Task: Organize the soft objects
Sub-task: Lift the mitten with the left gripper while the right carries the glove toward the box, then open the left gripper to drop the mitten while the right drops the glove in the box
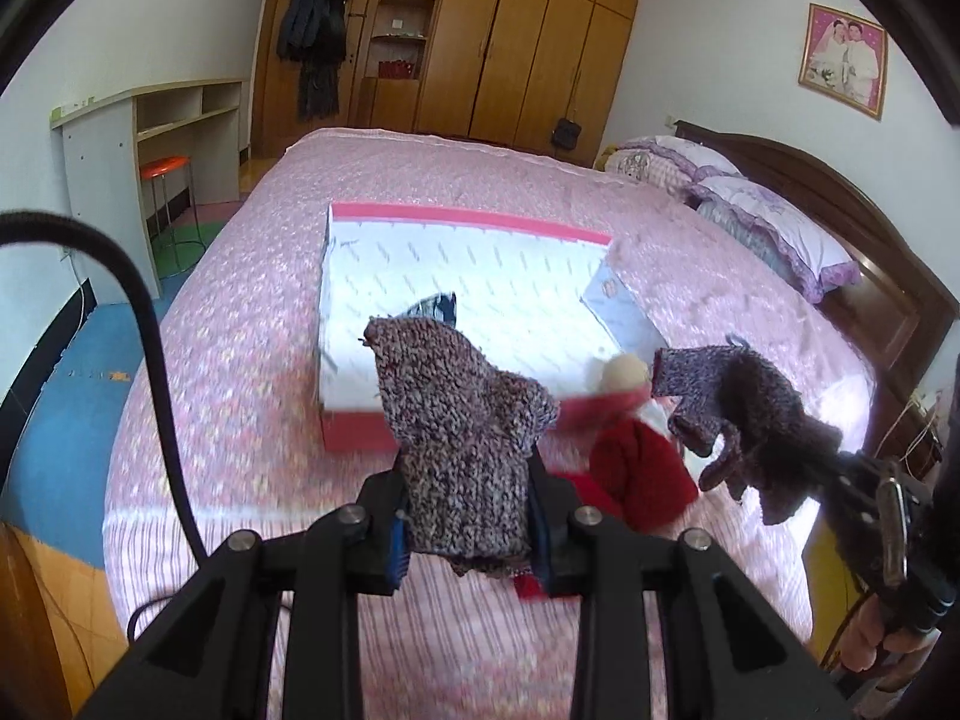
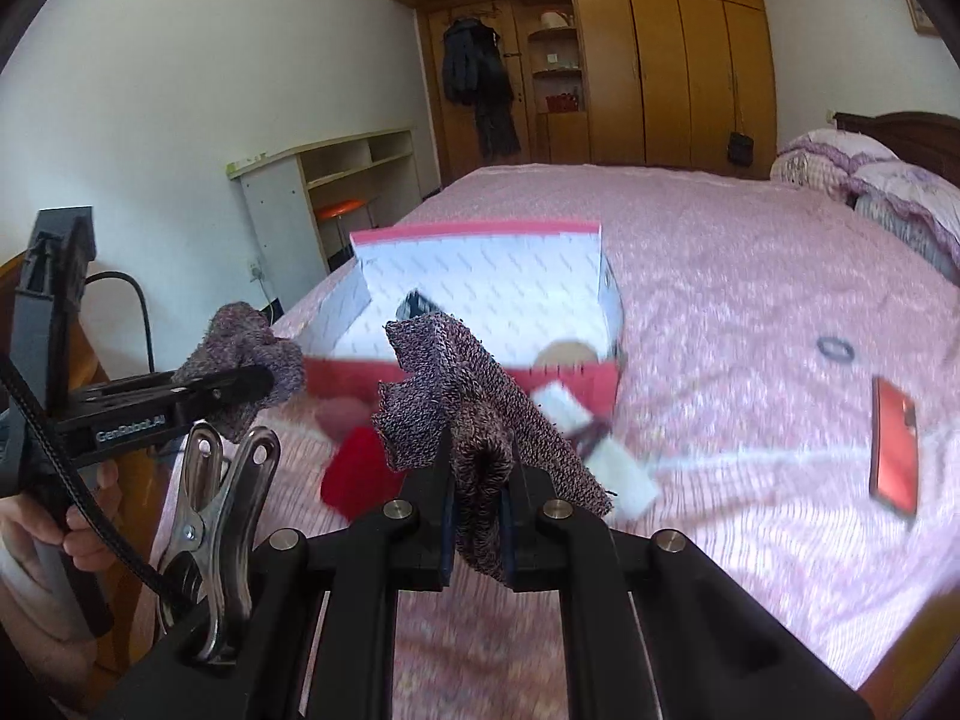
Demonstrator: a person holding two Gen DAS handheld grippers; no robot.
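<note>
While the open red box [image 1: 462, 294] sits on the pink bed [image 1: 252, 324], the left gripper [image 1: 471, 531] pinches one knitted glove [image 1: 462, 420] and the right gripper [image 2: 477, 519] clamps its mate [image 2: 480, 414], both just before the box; the red doll [image 1: 630, 456] there is blurred, half hidden

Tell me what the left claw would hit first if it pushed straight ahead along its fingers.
Probably the open red-and-white box on the bed. The left claw, shut on a knitted glove, points straight at the box's near wall; depth is hard to judge through the fisheye.
</note>
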